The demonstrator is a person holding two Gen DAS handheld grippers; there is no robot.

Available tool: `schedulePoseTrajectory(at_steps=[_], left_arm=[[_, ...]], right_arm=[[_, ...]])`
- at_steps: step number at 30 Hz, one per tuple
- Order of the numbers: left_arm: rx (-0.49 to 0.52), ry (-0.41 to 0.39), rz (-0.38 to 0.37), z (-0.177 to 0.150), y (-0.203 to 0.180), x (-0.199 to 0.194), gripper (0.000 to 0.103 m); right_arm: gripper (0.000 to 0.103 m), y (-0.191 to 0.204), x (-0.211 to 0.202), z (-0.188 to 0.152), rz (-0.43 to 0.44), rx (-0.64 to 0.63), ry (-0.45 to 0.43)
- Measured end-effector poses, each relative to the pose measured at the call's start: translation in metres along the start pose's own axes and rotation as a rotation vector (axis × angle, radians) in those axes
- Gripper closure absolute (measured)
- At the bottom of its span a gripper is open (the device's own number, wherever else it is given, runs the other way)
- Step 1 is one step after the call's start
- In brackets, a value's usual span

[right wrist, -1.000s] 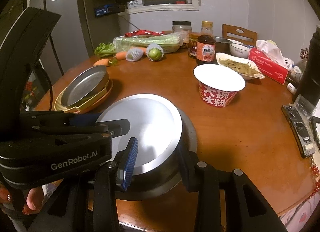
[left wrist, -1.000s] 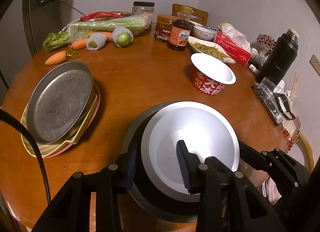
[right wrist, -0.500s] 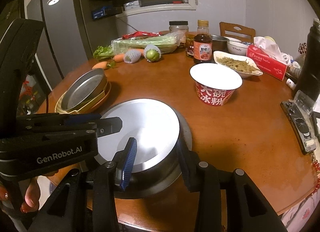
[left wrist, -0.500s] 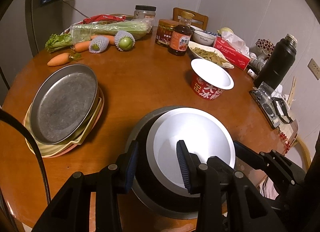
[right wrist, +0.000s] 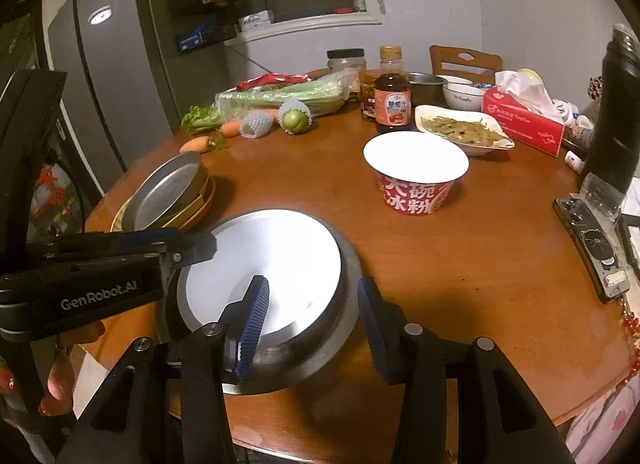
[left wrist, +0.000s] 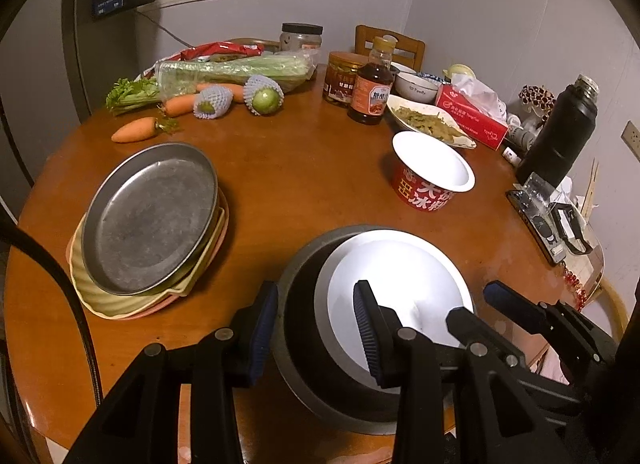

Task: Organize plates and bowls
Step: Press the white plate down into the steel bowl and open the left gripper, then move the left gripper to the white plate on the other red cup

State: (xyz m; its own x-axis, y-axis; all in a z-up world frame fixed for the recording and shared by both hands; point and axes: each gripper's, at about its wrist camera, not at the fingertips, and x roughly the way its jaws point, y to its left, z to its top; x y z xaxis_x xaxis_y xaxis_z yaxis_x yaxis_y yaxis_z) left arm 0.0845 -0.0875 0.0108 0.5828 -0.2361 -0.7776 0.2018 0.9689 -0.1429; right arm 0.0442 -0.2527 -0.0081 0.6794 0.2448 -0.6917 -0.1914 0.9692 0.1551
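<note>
Two nested steel bowls sit near the table's front edge: a bright inner bowl [left wrist: 400,276] [right wrist: 280,256] inside a darker outer bowl [left wrist: 300,304] [right wrist: 320,348]. My left gripper [left wrist: 316,334] is shut on their left rims, one pad outside the outer wall and one inside the inner bowl. My right gripper [right wrist: 312,318] [left wrist: 480,306] straddles the right rims. Its jaws are opening, with the rims still between them. A steel plate [left wrist: 152,212] [right wrist: 168,188] tops a stack of yellow and pink plates at the left.
A red paper noodle bowl [left wrist: 432,180] stands behind the bowls. Carrots, celery, a sauce bottle [left wrist: 372,92], a jar, a dish of greens and a tissue box line the far side. A black flask [left wrist: 560,136] and a phone [right wrist: 596,248] sit at the right edge.
The right gripper's jaws have widened around the bowls' rim. The left gripper's grip looks the same, and the bowls have stayed in place.
</note>
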Motion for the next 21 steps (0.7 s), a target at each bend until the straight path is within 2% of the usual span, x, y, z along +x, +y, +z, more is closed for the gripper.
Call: schedulePoseTrajectory(at_steps=[4,11,21], left_arm=[[0.006,-0.014,0.001,0.002,-0.003,-0.004,0.059],[0.027,-0.021,-0.008,0.009,-0.012,-0.003,0.058],[0.076,-0.047,-0.053,0.032,-0.027,0.003,0.055]], right_arm=[[0.055,-0.007,-0.007,0.002,-0.002,0.017,-0.023],[0.055,-0.029,-0.018,0.007,-0.038,0.07,-0.055],[0.054,-0.06,-0.023,0.013,-0.101,0.133,-0.101]])
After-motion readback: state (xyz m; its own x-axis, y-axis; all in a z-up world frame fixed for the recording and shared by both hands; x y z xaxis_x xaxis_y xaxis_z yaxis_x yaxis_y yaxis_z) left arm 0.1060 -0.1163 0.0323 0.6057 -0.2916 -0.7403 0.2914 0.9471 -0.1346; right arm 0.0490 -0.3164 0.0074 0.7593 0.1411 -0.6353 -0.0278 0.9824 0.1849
